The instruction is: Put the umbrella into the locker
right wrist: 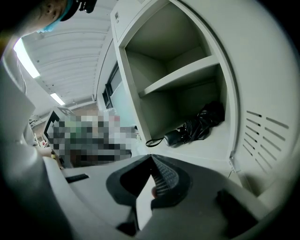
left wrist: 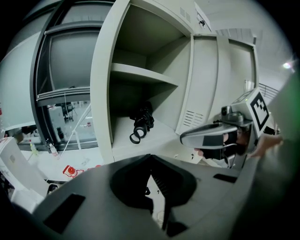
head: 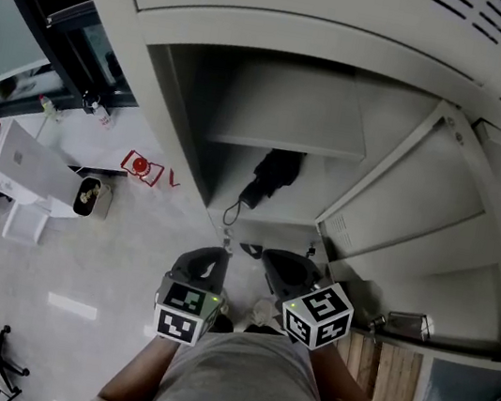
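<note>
A folded black umbrella (head: 269, 177) with a wrist loop lies on the floor of the open locker's (head: 182, 98) lower compartment, under the shelf (head: 285, 139). It also shows in the left gripper view as the umbrella (left wrist: 142, 123) and in the right gripper view as the umbrella (right wrist: 197, 125). My left gripper (head: 208, 256) and right gripper (head: 285, 265) hover side by side in front of the locker, well short of the umbrella. The left gripper (left wrist: 150, 156) has its jaws together and holds nothing. The right gripper (right wrist: 151, 155) is likewise shut and empty.
The locker door (head: 436, 226) stands swung open to the right, with a metal latch (head: 406, 323) near its lower edge. On the floor to the left lie a white box (head: 33, 163), a small can (head: 89, 196) and a red item (head: 140, 165). Wooden boards (head: 389, 366) lie at lower right.
</note>
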`<state>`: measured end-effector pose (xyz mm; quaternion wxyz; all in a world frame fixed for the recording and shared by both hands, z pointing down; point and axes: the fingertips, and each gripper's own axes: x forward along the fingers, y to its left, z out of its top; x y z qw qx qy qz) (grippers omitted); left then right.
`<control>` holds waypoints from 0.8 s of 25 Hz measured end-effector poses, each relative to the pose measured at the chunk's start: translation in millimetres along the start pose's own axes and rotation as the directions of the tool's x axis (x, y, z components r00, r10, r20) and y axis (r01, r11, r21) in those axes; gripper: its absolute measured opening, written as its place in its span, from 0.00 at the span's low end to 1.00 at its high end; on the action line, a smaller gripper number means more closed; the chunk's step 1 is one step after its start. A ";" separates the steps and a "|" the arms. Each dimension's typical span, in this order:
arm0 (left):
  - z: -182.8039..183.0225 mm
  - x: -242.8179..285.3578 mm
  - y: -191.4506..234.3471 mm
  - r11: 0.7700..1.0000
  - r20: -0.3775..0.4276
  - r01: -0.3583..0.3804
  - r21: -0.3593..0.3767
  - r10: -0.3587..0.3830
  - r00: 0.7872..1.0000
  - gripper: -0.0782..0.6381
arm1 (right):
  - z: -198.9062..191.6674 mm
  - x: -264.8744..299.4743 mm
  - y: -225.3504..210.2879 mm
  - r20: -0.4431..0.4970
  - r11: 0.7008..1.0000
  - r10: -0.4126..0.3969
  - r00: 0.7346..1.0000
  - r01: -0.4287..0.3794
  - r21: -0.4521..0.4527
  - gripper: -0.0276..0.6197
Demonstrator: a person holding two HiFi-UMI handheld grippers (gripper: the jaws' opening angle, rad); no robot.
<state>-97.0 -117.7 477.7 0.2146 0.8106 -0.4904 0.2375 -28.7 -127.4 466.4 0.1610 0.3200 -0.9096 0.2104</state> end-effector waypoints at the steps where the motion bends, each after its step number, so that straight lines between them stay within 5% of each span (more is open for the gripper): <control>1: 0.8 -0.2 0.4 1.000 0.003 -0.002 -0.001 0.002 1.000 0.13 | 0.1 -0.4 -0.3 0.001 1.000 -0.001 1.000 0.001 0.001 0.08; 20: 5.7 -0.8 0.9 1.000 0.016 -0.017 -0.001 0.017 1.000 0.13 | 3.1 0.5 -0.8 0.020 1.000 0.007 1.000 -0.007 0.006 0.08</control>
